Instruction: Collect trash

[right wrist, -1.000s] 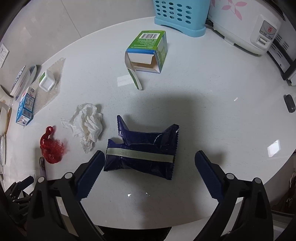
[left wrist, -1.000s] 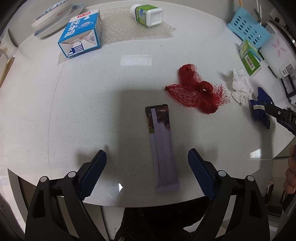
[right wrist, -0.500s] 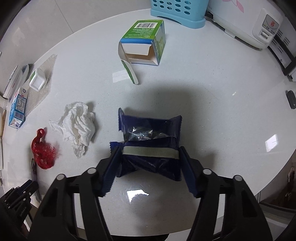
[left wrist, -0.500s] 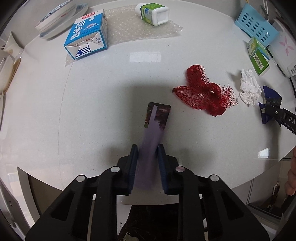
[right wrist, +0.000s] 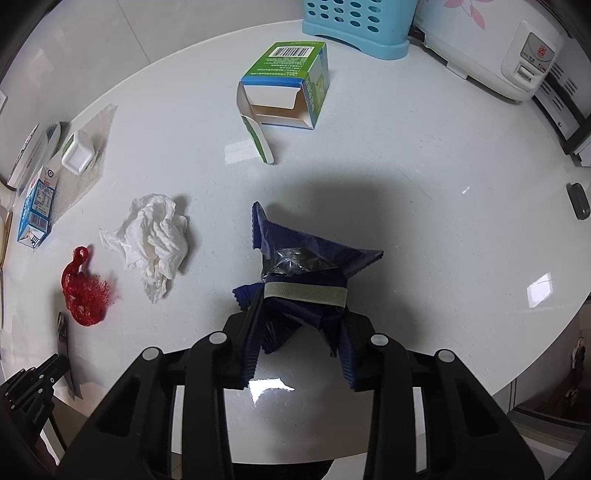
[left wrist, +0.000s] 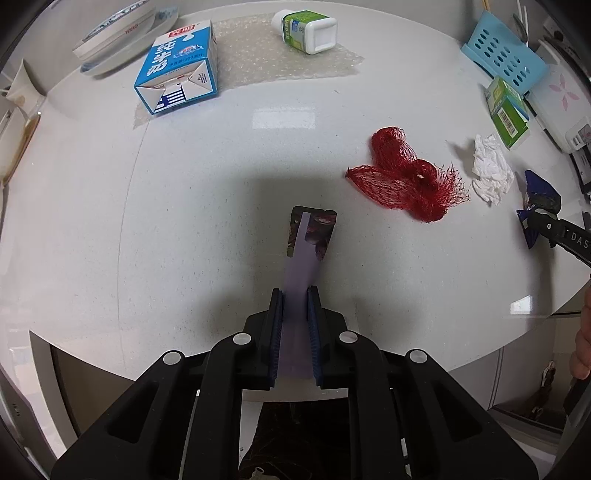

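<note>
The purple sachet [left wrist: 304,258] sits dead centre of the left wrist view, long and narrow, its dark printed end pointing to twelve o'clock and tipped up off the white table [left wrist: 147,221]. The left gripper [left wrist: 295,325] has just been closing and now pinches the sachet's near end between its blue pads [left wrist: 276,332], jaws almost together with only the thin pack between them.

Over on the right wrist view, the dark blue wrapper [right wrist: 306,273] is at centre, crumpled, its corners flaring up at eleven and three o'clock, a pale band across its front. The right gripper [right wrist: 301,343] has just been closing too, and its jaws squeeze the wrapper's near part from both sides, still a fair way apart around the bunched foil.

Out from there: a crumpled white tissue [right wrist: 155,240] at nine o'clock of the wrapper, the red mesh net [right wrist: 83,291] further out at eight o'clock, near the table's edge. At twelve o'clock lies a green open carton [right wrist: 291,92] on its side, flap hanging toward us, and beyond it a light blue basket [right wrist: 354,26]. Far at ten o'clock, a blue milk carton [right wrist: 37,210] and a small white-capped bottle [right wrist: 77,151] rest on a sheet of bubble wrap [left wrist: 258,62].
</note>
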A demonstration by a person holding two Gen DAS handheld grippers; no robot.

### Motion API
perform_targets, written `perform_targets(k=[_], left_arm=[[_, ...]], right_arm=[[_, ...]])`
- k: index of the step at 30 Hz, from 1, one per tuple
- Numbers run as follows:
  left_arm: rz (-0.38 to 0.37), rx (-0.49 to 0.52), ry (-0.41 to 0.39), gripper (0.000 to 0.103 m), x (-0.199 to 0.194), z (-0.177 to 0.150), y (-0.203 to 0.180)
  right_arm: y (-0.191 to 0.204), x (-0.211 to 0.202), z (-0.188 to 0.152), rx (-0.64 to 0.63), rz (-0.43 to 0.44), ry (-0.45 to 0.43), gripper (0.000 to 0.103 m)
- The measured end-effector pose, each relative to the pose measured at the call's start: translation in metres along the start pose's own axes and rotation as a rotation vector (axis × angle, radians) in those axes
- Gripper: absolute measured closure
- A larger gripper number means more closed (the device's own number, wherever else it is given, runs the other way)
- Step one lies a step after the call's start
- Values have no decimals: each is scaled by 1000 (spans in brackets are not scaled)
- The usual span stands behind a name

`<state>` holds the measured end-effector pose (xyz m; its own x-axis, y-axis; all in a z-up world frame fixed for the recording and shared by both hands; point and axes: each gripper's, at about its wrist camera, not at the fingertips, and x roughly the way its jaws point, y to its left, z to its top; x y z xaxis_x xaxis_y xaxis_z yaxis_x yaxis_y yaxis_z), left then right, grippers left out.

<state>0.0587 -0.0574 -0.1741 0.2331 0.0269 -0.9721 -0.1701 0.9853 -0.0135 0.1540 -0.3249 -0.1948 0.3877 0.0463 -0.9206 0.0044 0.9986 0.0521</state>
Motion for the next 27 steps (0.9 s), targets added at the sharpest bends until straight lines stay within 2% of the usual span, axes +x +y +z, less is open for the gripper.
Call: perform_targets(k=[3,4,10,18,27], left_arm=[[-9,1,-4,91,-2,-4,3],[-10,3,-7,91,-3,-3,3],[-19,8,-28,91,-15,-6,4],[-53,7,-53,91,-27,-10,5],[-87,17,-107,91,-42,-13,3]], right_arm=[[-1,-2,-2,-5,-4,-7,74],[-1,-3,-2,-6,-4,-8,82],[-1,-8,-2,-5,0,-21,83],[1,-12,-6,-8,3,-22,93],[-3,-35,-11,-1,19,-69,94]])
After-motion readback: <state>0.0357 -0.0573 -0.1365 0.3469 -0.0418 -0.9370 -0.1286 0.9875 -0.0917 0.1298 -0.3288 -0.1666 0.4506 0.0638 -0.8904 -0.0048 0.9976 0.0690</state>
